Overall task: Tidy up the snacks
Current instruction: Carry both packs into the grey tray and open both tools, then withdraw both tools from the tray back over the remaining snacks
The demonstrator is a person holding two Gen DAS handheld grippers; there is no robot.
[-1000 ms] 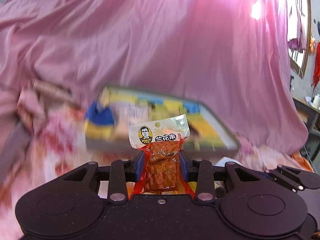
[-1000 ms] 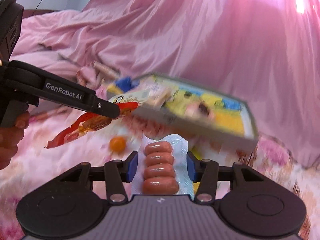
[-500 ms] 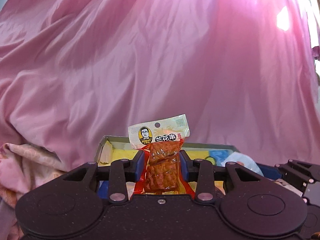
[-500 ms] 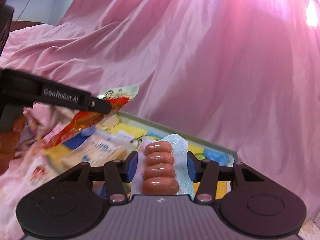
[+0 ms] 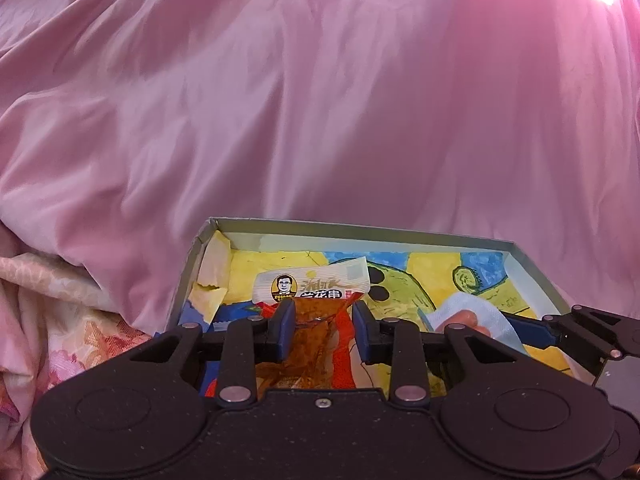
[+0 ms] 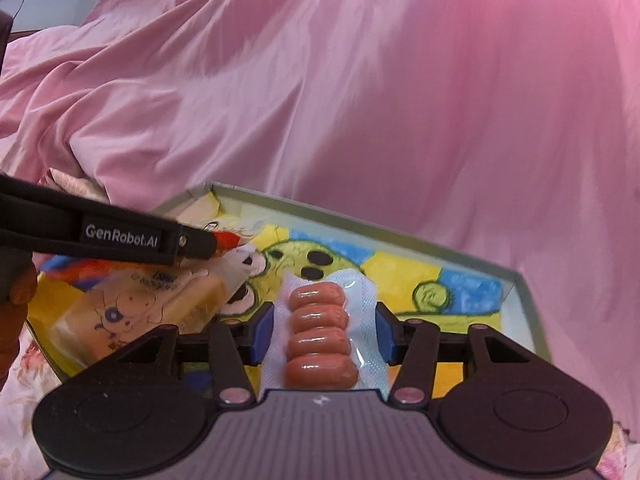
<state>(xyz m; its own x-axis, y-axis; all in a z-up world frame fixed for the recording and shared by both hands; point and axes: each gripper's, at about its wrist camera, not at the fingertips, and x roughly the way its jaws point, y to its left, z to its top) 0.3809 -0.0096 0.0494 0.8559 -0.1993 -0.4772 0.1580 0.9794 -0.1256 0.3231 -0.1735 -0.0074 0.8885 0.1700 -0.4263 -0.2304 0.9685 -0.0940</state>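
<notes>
Nearest in the left wrist view, the left gripper [image 5: 322, 334] has its jaws parted around the red tofu pack [image 5: 316, 320]. The blue pads stand just off the pack's sides, so it looks let go or nearly so, though contact on the near part is hidden. The pack's long axis runs straight ahead, away from the jaws, its white header resting on the floor of the tray [image 5: 400, 236].

The right gripper [image 6: 322, 330] is clamped on the sausage pack [image 6: 322, 338], four links stacked along the finger line, pointing far into the tray. It hangs over the painted floor at mid-tray, to the right of the left one.

Left of it, under the left gripper's finger, lies a yellow pouch [image 6: 136, 312] against the tray's near-left side.

My guess: both snacks are being set down, and the sausage pack has open floor ahead and to the right. The far wall and right wall bound that room. Beyond the tray rises a pink sheet [image 6: 400, 100].
</notes>
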